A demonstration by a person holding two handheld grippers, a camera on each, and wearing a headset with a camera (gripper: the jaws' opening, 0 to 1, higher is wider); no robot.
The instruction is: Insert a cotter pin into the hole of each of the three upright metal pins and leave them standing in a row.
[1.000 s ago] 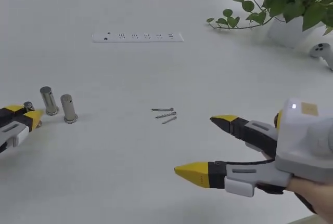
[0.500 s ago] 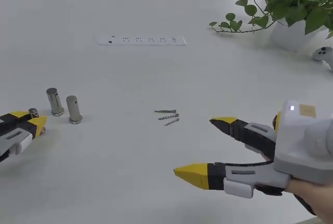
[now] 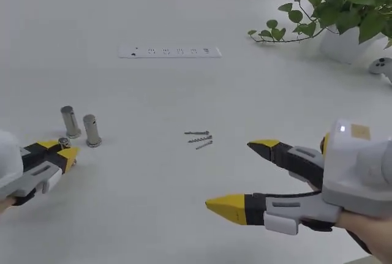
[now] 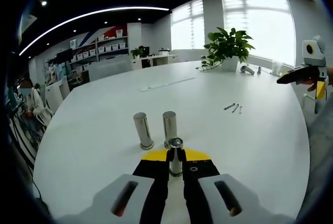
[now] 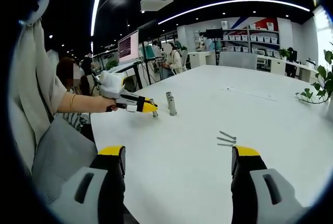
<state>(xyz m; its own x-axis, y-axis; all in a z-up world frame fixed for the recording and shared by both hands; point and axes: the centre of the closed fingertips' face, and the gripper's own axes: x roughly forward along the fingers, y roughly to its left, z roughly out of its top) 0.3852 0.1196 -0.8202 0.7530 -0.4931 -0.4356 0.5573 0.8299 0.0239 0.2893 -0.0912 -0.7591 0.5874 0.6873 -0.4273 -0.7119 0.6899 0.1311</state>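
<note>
My left tongs point(image 3: 59, 149) were clamped on one upright metal pin point(image 4: 175, 156), just beside the two other pins point(image 3: 92, 130). Three cotter pins point(image 3: 199, 138) lay together on the desk point(image 3: 184, 92). My right tongs point(image 3: 229, 174) gaped wide, gripping nothing. A white pot point(image 3: 343, 42) held a leafy plant point(image 3: 343, 0).

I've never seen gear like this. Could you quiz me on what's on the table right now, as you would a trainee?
1. True or false: the right gripper is clamped shut.
2. How many cotter pins lie loose on the table?
3. What is the left gripper closed on? A) a screwdriver B) an upright metal pin C) a cup

Key: 1 false, its jaws stand wide apart and empty; 2 three; 3 B.
</note>
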